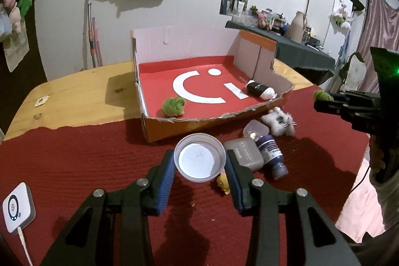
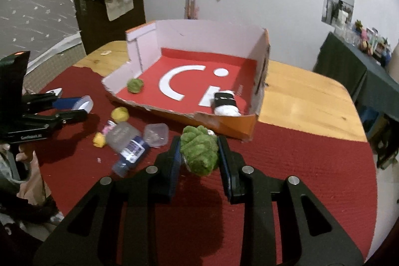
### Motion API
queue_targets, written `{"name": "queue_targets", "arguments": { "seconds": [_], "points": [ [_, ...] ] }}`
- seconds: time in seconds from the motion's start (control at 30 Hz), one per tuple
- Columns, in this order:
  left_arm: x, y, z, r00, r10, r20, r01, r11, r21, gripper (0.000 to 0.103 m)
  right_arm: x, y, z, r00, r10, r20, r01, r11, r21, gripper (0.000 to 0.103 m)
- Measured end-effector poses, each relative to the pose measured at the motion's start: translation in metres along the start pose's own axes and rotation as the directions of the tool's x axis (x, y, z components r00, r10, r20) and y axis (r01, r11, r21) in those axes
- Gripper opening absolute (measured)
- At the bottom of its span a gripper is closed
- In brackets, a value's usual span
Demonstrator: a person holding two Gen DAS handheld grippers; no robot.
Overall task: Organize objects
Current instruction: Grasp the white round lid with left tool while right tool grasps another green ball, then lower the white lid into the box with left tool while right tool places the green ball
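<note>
My left gripper (image 1: 200, 163) is shut on a clear plastic cup (image 1: 200, 157), held above the red cloth in front of the cardboard box (image 1: 174, 127). My right gripper (image 2: 198, 153) is shut on a green fuzzy toy (image 2: 199, 153), near the box's front wall (image 2: 232, 125). Inside the box lie another green fuzzy toy (image 1: 173, 106) and a black-and-white roll (image 1: 260, 89). On the cloth lie a grey case (image 1: 245, 156), a blue bottle (image 1: 271, 156), a clear small container (image 1: 255, 129), a white furry toy (image 1: 278, 123) and a yellow figure (image 1: 223, 182).
A white device with a cable (image 1: 17, 207) sits at the left cloth edge. The wooden table (image 2: 306, 101) extends beyond the red cloth (image 2: 299, 178). A yellow ball (image 2: 120, 114) lies near the box. A dark-covered side table with clutter (image 1: 294, 46) stands at the right.
</note>
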State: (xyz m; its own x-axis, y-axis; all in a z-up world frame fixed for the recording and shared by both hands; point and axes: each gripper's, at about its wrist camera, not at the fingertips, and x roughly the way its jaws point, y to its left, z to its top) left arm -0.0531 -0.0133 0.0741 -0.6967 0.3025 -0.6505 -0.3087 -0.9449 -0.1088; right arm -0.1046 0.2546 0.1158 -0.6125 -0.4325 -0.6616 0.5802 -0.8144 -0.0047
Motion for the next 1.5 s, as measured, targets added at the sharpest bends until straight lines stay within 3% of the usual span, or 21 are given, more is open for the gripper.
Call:
{"name": "queue_targets", "arguments": {
  "seconds": [0.47,0.77,0.97,1.27,1.5],
  "points": [
    [-0.028,-0.004,-0.002,0.999,-0.001,0.048,0.001,1.000,0.007,0.042,-0.011,0.013,-0.004,1.000,0.026,0.013,-0.026,1.000,-0.007,0.027],
    [-0.020,-0.015,0.023,0.998,-0.043,0.051,0.041,0.998,0.042,0.042,-0.001,0.011,0.016,0.998,0.053,0.023,-0.053,0.999,-0.009,0.027],
    [0.006,-0.022,0.051,0.997,-0.078,0.005,0.077,0.995,0.059,0.042,0.023,0.008,0.042,0.997,0.076,-0.005,-0.076,0.997,-0.022,0.027],
    [0.064,-0.023,0.080,0.991,-0.077,-0.114,0.084,0.994,0.065,0.042,0.080,0.006,0.062,0.989,0.048,-0.137,-0.057,0.997,-0.057,0.027],
    [0.109,-0.022,0.087,0.972,-0.066,-0.225,0.091,0.990,0.104,0.042,0.115,0.003,0.067,0.974,0.020,-0.227,-0.047,0.992,-0.114,0.028]
  ]
}}
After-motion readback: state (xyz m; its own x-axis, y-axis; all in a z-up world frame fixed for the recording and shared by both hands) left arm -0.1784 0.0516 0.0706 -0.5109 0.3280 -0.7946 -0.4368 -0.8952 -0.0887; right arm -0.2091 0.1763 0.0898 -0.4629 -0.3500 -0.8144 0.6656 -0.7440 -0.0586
